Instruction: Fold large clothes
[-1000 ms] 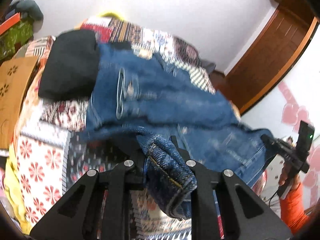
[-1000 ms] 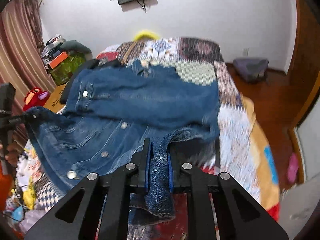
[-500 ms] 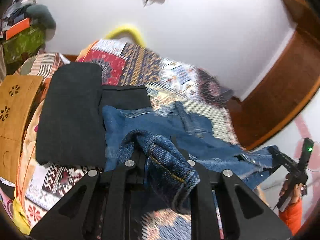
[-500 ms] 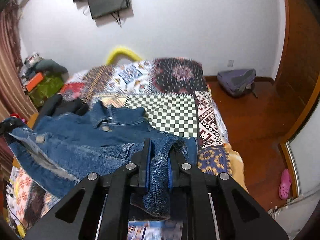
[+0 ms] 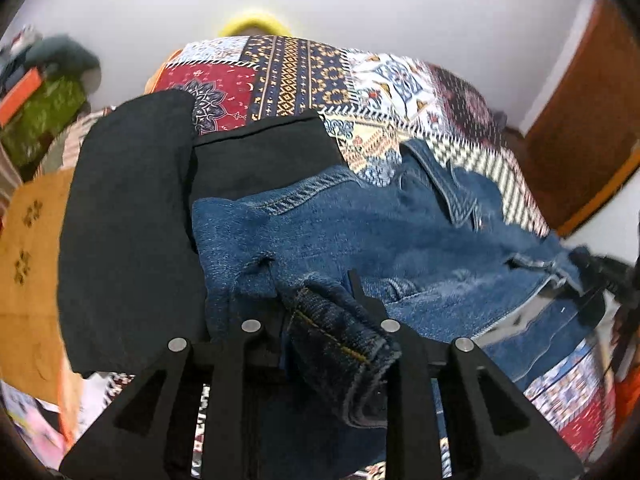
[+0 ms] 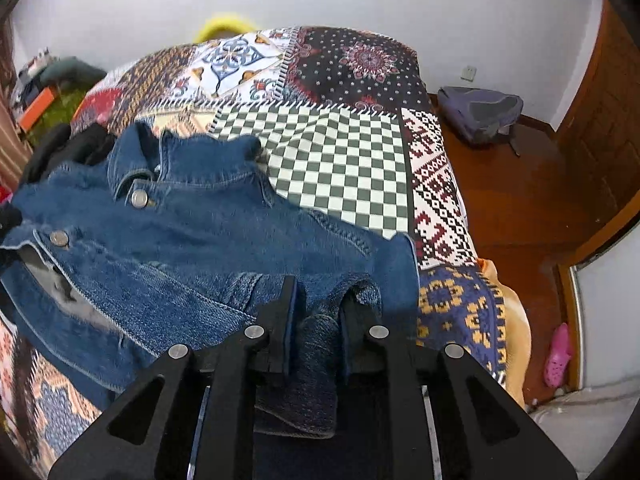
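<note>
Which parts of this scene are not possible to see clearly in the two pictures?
- Left gripper fingertips: left wrist view, wrapped by the bunched denim jacket.
- Jacket hem in the right gripper: right wrist view, cut off behind the gripper body.
- Black clothes: what garment, folded, unreadable.
- Shelf clutter: blurred, at the edge.

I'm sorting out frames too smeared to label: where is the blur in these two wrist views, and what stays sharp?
Left wrist view: the denim jacket and patchwork bedspread are motion-smeared, worst toward the right edge; the left gripper and the cuff it clamps stay crisp. Right wrist view: milder smear on the jacket's left half; the right gripper is sharp. Both show fisheye bending and dark corners.
</note>
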The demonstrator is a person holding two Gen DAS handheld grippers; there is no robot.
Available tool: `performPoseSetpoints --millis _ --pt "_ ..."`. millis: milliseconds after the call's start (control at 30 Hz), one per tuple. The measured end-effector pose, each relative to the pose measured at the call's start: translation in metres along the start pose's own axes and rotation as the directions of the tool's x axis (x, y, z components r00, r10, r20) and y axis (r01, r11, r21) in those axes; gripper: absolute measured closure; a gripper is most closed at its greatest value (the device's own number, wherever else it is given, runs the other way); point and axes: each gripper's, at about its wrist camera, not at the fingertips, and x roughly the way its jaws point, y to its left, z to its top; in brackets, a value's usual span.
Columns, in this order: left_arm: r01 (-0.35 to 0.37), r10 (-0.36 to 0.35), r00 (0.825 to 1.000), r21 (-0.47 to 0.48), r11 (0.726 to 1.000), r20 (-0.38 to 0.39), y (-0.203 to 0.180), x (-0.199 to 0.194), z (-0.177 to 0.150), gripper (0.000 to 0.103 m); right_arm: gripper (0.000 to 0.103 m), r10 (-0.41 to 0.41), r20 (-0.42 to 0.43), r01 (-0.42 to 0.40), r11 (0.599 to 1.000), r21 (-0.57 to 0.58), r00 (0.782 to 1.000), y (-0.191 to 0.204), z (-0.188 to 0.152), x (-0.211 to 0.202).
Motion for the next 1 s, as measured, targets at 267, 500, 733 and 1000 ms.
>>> performPoseSetpoints --millis 267,500,733,1000 --pt "-0.037 0.039 0.999 0.065 0.997 -0.029 -0.008 -0.006 -0.003 0.065 0.085 0.055 -0.034 -0.054 0.998 0.028 0.998 -0.014 -0.004 -0.037" --pt "-0.065 0.062 0.996 -0.047 0.997 -0.062 -0.004 -0.002 0.001 0.065 0.075 -0.206 0.050 0.200 0.975 0.100 0.977 -0.065 -0.014 -0.088" --pt "-0.204 0.192 0.975 0.113 0.972 0.107 -0.039 -0.061 -0.003 0.029 0.074 -0.197 0.043 0.199 0.978 -0.054 0.979 -0.037 -0.042 -0.104" --pt "-0.166 0.142 0.982 0.208 0.964 0.127 -0.063 -0.092 -0.027 0.018 0.074 -0.001 0.009 0.002 0.988 -0.155 1.000 0.034 -0.063 -0.096"
